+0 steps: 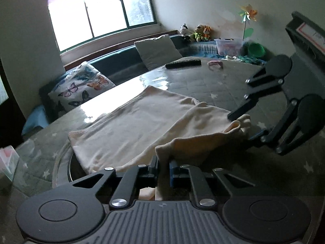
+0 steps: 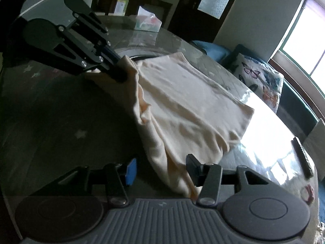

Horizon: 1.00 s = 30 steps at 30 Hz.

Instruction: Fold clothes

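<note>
Pinching cream garment (image 1: pixel 142 120), left hand-held gripper (image 1: pixel 163 166)

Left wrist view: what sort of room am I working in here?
Likely a home living or dining room: a cushioned window bench with a butterfly pillow, soft toys, and a glass-topped table.

A cream garment (image 2: pixel 189 101) lies spread on the glossy table (image 2: pixel 270 140). The right claw (image 2: pixel 160 169) stands open around the garment's near bunched edge. Across the table, the left claw (image 2: pixel 121 75) pinches the garment's far corner. A butterfly pillow (image 2: pixel 262 79) sits behind.
</note>
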Each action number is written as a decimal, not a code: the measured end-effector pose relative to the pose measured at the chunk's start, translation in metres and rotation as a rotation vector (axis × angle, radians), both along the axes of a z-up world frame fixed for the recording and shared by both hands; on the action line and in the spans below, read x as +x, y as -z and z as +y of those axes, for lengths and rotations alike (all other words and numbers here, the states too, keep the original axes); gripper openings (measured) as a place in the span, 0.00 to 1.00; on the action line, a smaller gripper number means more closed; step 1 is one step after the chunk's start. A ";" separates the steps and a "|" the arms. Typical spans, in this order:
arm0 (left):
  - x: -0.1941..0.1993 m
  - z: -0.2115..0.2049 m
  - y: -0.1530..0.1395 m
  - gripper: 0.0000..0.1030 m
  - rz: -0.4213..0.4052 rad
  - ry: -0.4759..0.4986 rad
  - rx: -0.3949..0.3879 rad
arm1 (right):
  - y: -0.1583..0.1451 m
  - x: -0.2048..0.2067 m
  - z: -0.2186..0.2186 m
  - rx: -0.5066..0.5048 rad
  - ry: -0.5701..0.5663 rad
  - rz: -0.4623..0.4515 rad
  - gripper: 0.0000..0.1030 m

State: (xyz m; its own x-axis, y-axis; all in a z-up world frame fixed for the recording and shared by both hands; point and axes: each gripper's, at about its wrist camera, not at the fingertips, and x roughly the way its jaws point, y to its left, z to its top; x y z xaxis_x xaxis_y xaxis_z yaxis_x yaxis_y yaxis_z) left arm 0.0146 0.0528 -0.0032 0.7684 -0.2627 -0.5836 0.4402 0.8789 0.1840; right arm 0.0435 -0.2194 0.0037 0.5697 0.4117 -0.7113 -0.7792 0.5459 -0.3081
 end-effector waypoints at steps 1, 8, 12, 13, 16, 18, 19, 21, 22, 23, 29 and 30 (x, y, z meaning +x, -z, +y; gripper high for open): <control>0.001 0.001 0.001 0.11 0.006 -0.001 -0.004 | 0.000 0.004 0.002 0.008 -0.001 0.006 0.40; -0.021 0.001 0.010 0.32 0.000 -0.005 0.025 | -0.010 0.032 0.000 0.101 0.039 0.129 0.12; -0.036 0.000 0.019 0.39 -0.022 -0.013 0.083 | -0.021 0.039 -0.004 0.158 0.074 0.162 0.10; -0.039 0.000 0.021 0.39 -0.028 -0.013 0.099 | -0.023 0.040 -0.004 0.165 0.079 0.163 0.09; -0.045 0.001 0.030 0.39 -0.051 -0.014 0.166 | -0.028 0.042 -0.005 0.184 0.094 0.167 0.09; -0.046 0.003 0.032 0.39 -0.053 -0.013 0.184 | -0.029 0.042 -0.004 0.188 0.101 0.165 0.09; -0.046 0.005 0.032 0.33 -0.052 -0.011 0.181 | -0.029 0.042 -0.004 0.190 0.104 0.163 0.08; -0.045 0.008 0.032 0.14 -0.046 -0.011 0.178 | -0.029 0.040 -0.004 0.195 0.112 0.157 0.07; -0.044 0.009 0.031 0.09 -0.042 -0.013 0.169 | -0.029 0.038 -0.003 0.197 0.117 0.154 0.07; -0.045 0.010 0.029 0.05 -0.038 -0.014 0.155 | -0.029 0.036 -0.003 0.201 0.121 0.150 0.06; -0.063 0.012 0.005 0.04 -0.063 -0.017 0.094 | -0.041 0.018 -0.007 0.221 0.123 0.108 0.06; -0.069 0.012 -0.001 0.04 -0.068 -0.015 0.086 | -0.045 0.014 -0.009 0.224 0.122 0.102 0.06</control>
State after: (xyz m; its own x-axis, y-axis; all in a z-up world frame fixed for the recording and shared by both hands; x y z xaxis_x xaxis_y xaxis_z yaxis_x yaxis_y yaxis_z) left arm -0.0548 0.0646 -0.0027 0.8104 -0.2021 -0.5499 0.4113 0.8647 0.2882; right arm 0.0571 -0.2282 0.0485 0.5546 0.4980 -0.6667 -0.7245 0.6831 -0.0924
